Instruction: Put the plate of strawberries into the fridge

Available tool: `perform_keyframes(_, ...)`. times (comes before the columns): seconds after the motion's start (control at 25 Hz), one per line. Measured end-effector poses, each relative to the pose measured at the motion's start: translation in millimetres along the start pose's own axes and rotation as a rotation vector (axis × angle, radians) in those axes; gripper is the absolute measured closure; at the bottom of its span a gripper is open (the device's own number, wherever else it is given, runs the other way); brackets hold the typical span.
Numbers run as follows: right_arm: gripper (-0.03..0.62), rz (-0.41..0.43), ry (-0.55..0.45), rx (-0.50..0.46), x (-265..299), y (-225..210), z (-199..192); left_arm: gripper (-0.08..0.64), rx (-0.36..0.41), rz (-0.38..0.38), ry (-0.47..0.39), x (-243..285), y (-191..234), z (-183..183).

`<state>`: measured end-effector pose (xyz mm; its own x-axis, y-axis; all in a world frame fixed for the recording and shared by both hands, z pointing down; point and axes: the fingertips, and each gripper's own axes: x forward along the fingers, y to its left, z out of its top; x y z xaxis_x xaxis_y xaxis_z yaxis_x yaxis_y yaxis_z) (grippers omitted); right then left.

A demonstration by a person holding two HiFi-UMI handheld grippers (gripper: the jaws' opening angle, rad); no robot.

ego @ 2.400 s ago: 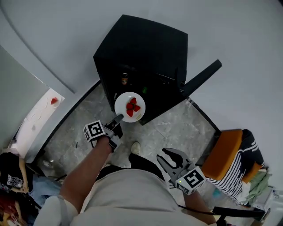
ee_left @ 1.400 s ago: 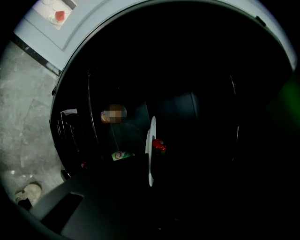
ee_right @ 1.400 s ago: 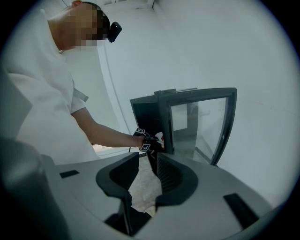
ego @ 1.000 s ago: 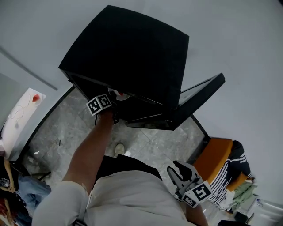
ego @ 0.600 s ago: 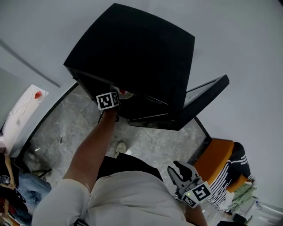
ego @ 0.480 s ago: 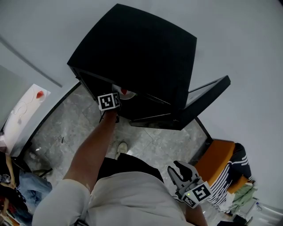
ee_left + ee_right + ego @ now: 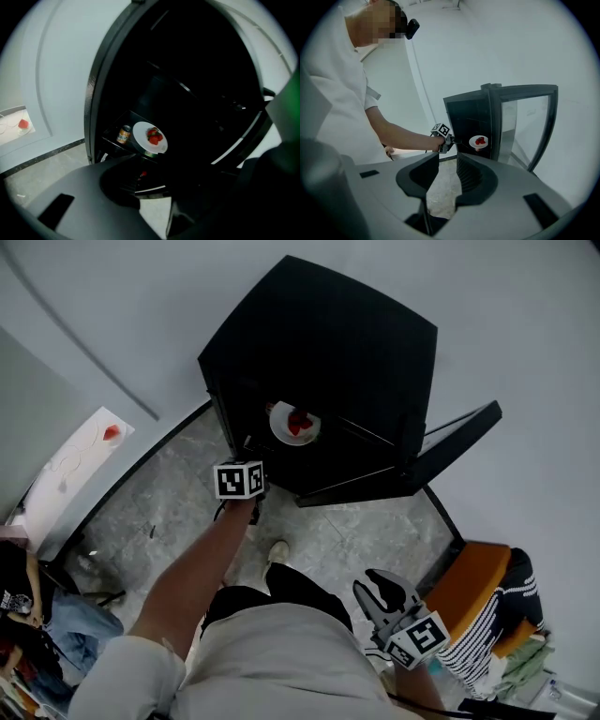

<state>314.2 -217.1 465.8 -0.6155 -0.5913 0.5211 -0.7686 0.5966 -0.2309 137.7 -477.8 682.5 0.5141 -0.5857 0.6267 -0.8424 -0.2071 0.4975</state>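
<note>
A white plate (image 7: 294,423) with red strawberries (image 7: 300,420) rests on a shelf inside the black fridge (image 7: 328,352), whose door (image 7: 459,439) stands open to the right. In the left gripper view the plate (image 7: 150,137) sits beside an orange can (image 7: 124,134). My left gripper (image 7: 246,451) hovers just outside the fridge opening, clear of the plate; its jaws are opening and nothing is between them. My right gripper (image 7: 375,583) hangs low at my right side, open and empty. From its own view the plate (image 7: 478,141) shows in the fridge, past the left gripper (image 7: 446,137).
An orange chair (image 7: 473,589) draped with striped cloth stands at the right. A white board (image 7: 70,470) with a red item lies along the left wall. My shoe (image 7: 277,550) is on the grey marble floor (image 7: 169,521) before the fridge. Clothes are heaped at the lower left.
The left gripper carried the plate into the fridge, let go of it and drew back out. The plate stays on the shelf. The right gripper has barely moved.
</note>
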Motion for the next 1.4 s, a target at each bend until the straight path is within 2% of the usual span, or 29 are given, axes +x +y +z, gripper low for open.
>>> perform_keyframes(0.2, 0.463, 0.043, -0.024, -0.031, 21.4, 41.4, 9.4, 0.439, 0.027, -0.167, 0.003, -70.4, -21.5, -21.2)
perform_keyframes(0.32, 0.465, 0.055, -0.039, -0.032, 33.9, 69.1, 8.1, 0.44, 0.076, -0.261, -0.002, -120.2, -30.6, -32.0)
perform_keyframes(0.6, 0.523, 0.052, -0.031, -0.045, 61.2, 145.2, -6.5, 0.535, 0.183, -0.461, 0.029, -246.3, -37.9, -71.7)
perform_keyframes(0.84, 0.548, 0.051, -0.031, -0.055, 69.2, 206.2, -20.4, 0.546, 0.281, -0.52, 0.084, -332.9, -27.0, -110.2)
perform_keyframes(1.16, 0.555, 0.046, -0.064, -0.096, 63.7, 274.1, -27.3, 0.546, 0.28, -0.635, 0.093, -427.1, -31.3, -144.5)
perform_keyframes(1.4, 0.557, 0.033, -0.071, -0.102, 57.5, 310.7, -39.4, 0.546, 0.309, -0.7, 0.097, -470.7, -38.8, -162.4)
